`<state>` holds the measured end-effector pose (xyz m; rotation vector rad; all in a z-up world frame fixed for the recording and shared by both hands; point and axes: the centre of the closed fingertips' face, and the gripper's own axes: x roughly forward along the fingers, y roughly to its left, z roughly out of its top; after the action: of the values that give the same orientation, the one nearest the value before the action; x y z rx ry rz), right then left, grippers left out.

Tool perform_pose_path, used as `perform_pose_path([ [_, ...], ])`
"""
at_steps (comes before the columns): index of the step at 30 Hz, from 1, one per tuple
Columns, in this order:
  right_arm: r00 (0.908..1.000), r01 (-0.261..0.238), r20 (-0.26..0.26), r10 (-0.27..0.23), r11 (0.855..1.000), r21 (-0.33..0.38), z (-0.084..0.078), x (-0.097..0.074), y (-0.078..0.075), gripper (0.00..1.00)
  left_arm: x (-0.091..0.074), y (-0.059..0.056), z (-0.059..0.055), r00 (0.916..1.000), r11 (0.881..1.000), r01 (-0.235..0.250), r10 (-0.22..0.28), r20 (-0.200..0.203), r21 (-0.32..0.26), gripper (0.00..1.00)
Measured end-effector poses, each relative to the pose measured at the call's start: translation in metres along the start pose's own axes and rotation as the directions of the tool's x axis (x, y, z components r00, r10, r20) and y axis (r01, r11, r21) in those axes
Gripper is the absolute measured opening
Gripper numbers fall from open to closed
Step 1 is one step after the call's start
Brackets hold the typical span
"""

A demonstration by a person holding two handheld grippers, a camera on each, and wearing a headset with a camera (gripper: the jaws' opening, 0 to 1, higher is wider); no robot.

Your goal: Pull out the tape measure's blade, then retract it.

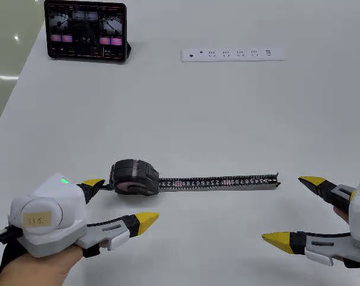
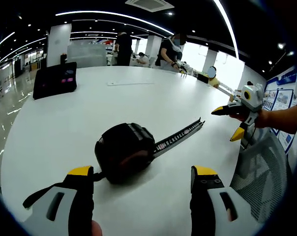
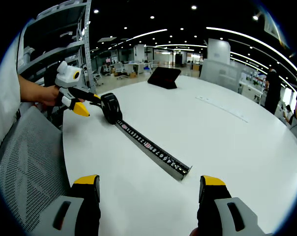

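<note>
A black tape measure case (image 1: 134, 177) lies on the white table (image 1: 186, 113), its blade (image 1: 219, 182) drawn out flat to the right, ending at a hook (image 1: 277, 179). My left gripper (image 1: 121, 201) stands open just left of the case, its yellow-tipped fingers (image 2: 80, 172) astride the near side of the case (image 2: 124, 150) without touching it. My right gripper (image 1: 294, 210) is open too, a short way right of the blade's hook (image 3: 186, 170), nothing between its fingers. The blade (image 3: 148, 147) runs away from it toward the case (image 3: 111, 107).
A black tablet (image 1: 86, 30) on a stand sits at the far left of the table. A white power strip (image 1: 232, 54) lies at the far middle. A grey mesh chair (image 3: 28, 162) stands beside the table's near edge. People stand in the background.
</note>
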<state>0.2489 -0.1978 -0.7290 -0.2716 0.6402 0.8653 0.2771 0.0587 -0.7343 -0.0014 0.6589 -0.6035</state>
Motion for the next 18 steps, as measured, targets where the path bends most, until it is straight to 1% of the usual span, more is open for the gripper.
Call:
perform_pose_path([
  [12, 1.0000, -0.006, -0.005, 0.006, 1.000, -0.002, -0.002, 0.002, 0.000, 0.81, 0.010, -0.004, 0.004, 1.0000, 1.000, -0.001, 0.001, 0.006, -0.009, 0.78],
  [18, 0.9999, -0.007, -0.007, 0.007, 1.000, -0.003, -0.002, 0.002, 0.000, 0.81, 0.012, -0.003, 0.005, 0.9998, 1.000, -0.016, 0.016, 0.012, -0.023, 0.78],
])
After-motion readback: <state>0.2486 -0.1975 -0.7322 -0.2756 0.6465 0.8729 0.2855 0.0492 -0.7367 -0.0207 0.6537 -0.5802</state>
